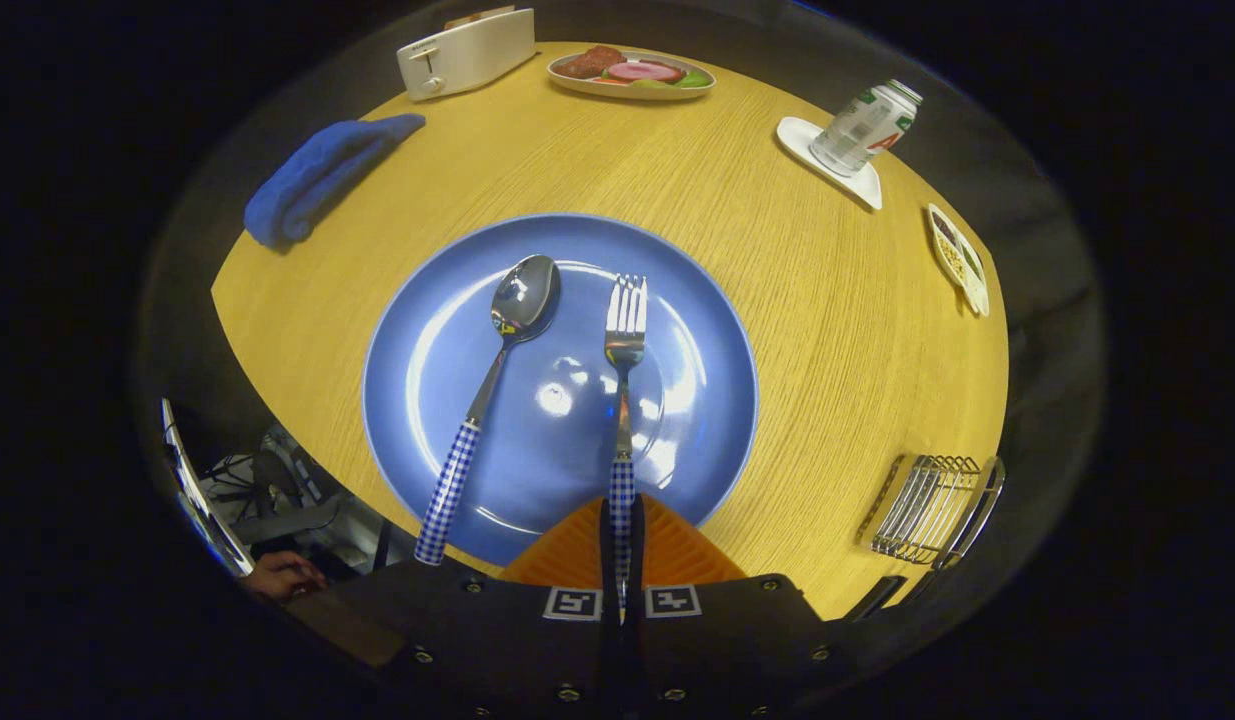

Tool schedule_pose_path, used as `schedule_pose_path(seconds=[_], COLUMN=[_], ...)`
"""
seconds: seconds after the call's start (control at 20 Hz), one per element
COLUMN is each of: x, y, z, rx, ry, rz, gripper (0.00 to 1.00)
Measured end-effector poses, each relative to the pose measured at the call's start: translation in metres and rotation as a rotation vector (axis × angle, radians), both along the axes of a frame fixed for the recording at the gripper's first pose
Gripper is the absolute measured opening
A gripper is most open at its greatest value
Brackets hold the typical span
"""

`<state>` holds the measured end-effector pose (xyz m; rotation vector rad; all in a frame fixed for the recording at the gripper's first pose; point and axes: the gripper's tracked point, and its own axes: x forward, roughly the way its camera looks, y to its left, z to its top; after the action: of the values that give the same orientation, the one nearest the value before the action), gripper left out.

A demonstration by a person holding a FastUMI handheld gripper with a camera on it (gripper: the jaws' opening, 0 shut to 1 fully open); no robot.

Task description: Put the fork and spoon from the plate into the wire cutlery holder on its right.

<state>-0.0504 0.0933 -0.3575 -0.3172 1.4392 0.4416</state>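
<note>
Desk (777,300): round, wood-grain top. Plate (417,380): blue, near the desk's front edge. Wire cutlery holder (927,505): at the right edge. Spoon (497,370): on the plate, untouched. Fork (625,340): beside it, checked handle pinched in the narrowed gripper (622,530). Advice: lift level, keep the pinch firm, swing right.

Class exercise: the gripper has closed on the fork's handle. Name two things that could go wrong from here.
1. The gripper pinches only the end of the fork handle, so the fork may pivot or slip when lifted.
2. The spoon lies close beside it on the plate; a swinging fork could knock it.
</note>
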Motion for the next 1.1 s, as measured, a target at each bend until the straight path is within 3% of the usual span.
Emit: schedule_pose_path(seconds=[0.3, 0.5, 0.85, 1.1], x=[0.002, -0.002, 0.007, 0.003], y=[-0.014, -0.009, -0.013, -0.053], z=[0.014, 0.028, 0.045, 0.084], rx=[0.049, 0.127, 0.140, 0.130], ry=[0.090, 0.170, 0.158, 0.177], rz=[0.044, 0.013, 0.053, 0.101], gripper=[0.02, 0.02, 0.01, 0.00])
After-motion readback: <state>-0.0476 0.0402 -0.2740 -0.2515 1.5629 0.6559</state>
